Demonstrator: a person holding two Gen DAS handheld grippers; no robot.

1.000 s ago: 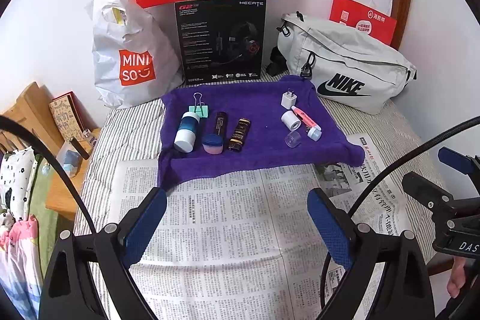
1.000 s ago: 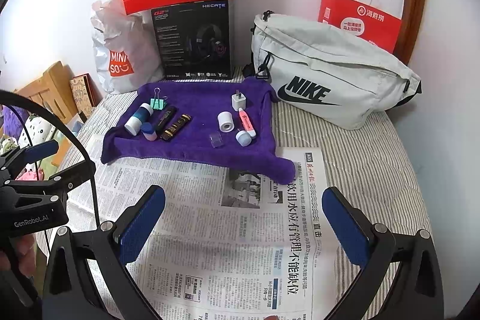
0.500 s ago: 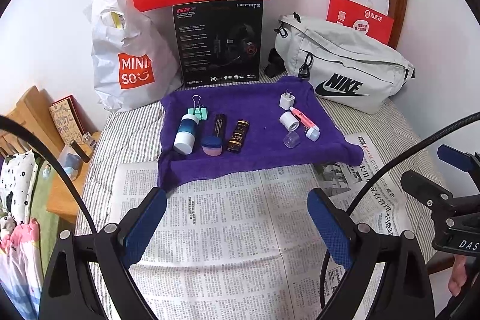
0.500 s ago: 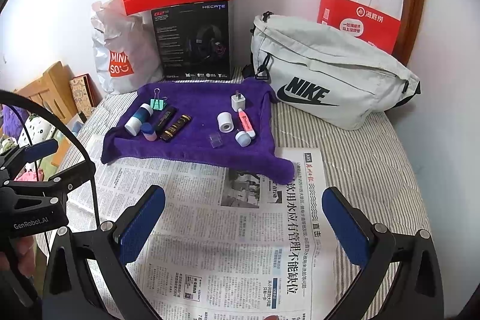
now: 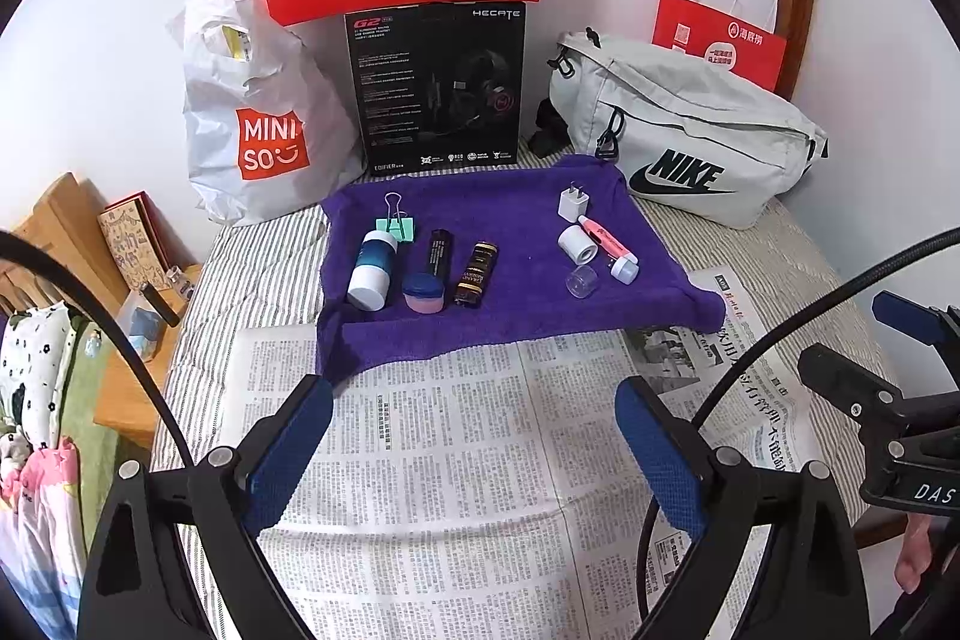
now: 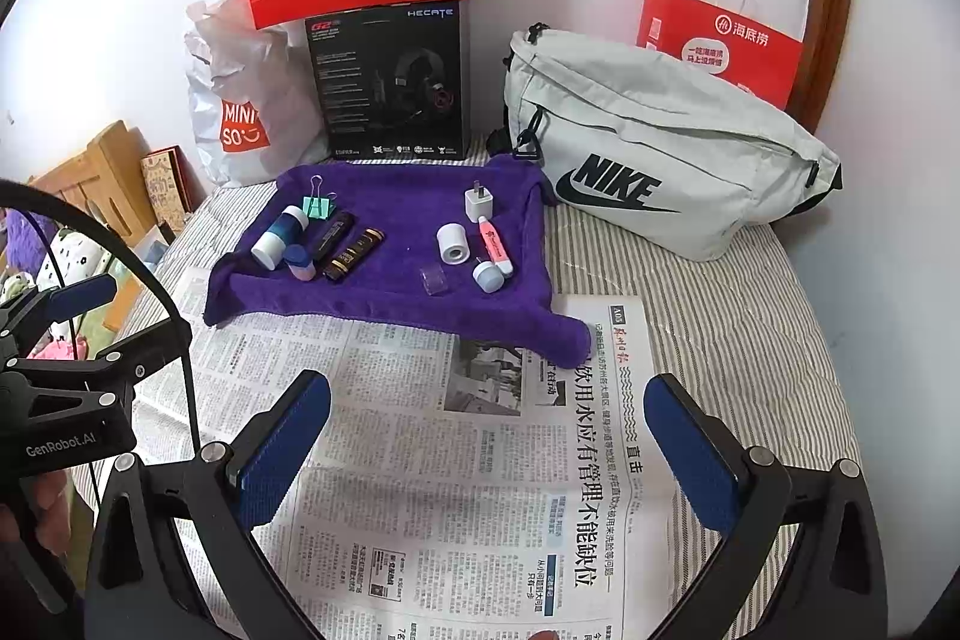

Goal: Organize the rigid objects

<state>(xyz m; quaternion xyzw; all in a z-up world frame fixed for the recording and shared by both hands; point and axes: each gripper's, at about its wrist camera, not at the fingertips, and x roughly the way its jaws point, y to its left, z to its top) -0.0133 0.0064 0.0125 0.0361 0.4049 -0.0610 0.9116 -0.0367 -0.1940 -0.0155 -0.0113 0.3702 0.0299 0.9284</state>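
Both claws hang spread wide and empty over the newspaper [image 5: 480,460] on the striped bed [image 6: 750,340]: the left claw [image 5: 474,436] and the right claw [image 6: 487,430]. The task's small things lie on the purple towel [image 5: 522,214] at 12 o'clock: a clip [image 5: 396,225], a blue-white bottle [image 5: 372,268], a pink jar [image 5: 423,292], two dark tubes [image 5: 459,262], a plug [image 5: 573,203], a white roll [image 5: 577,244], a pink pen [image 5: 607,244] and a clear cap [image 5: 582,280]. Only the left view shows the wooden stand's clutter at 9 o'clock; the right view shows the Nike bag [image 6: 660,142] whole. Since a second ago, the left view sits slightly further back; nothing on the towel has shifted.
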